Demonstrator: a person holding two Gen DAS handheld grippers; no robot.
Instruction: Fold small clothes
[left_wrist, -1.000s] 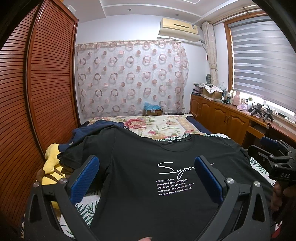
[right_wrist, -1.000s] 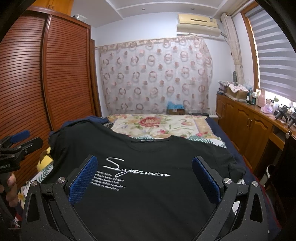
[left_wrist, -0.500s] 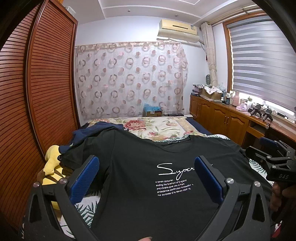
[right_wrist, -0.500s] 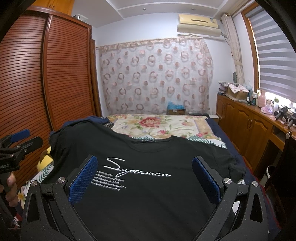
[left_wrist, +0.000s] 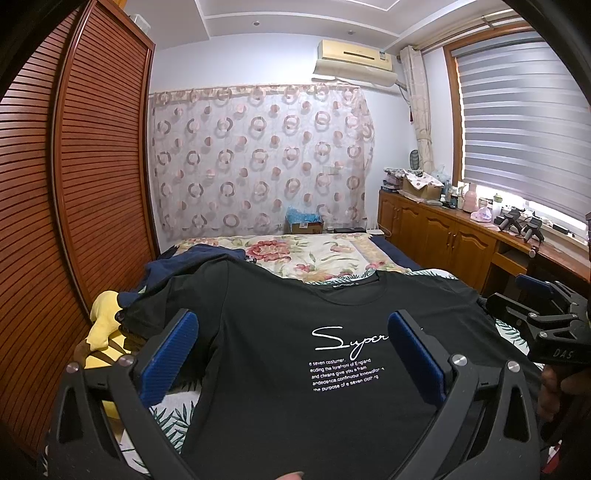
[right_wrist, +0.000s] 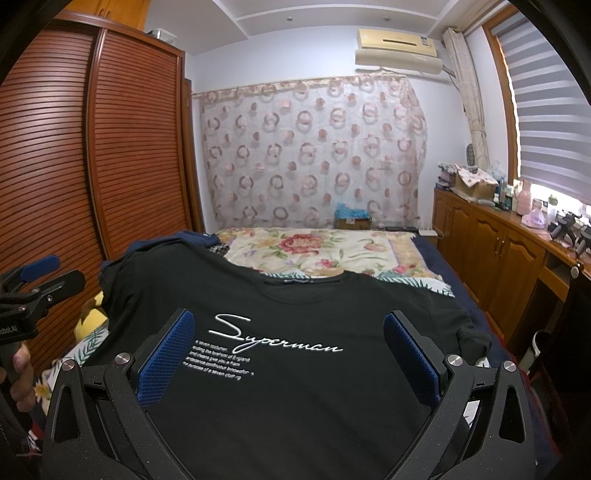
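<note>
change: almost nothing moved since a moment ago | shirt: black T-shirt (right_wrist: 295, 387) lies flat, front up, on the bed (right_wrist: 325, 254) | left gripper (left_wrist: 291, 354): wide, empty, above shirt | right gripper (right_wrist: 288, 350): wide, empty, above shirt | meaning: folding not started

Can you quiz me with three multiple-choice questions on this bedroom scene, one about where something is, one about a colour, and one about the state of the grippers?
1. Where does the black T-shirt lie?
A. spread flat on the bed
B. hung on the wardrobe
C. on the wooden cabinet

2. What colour are the gripper pads?
A. red
B. blue
C. green

3. How do the left gripper and the right gripper stand?
A. both shut on the shirt
B. one open, one shut
C. both open, holding nothing

Answers: 1 A, its printed front faces up across the bedding; 2 B, both views show blue pads; 3 C, the fingers stand wide apart above the cloth.
</note>
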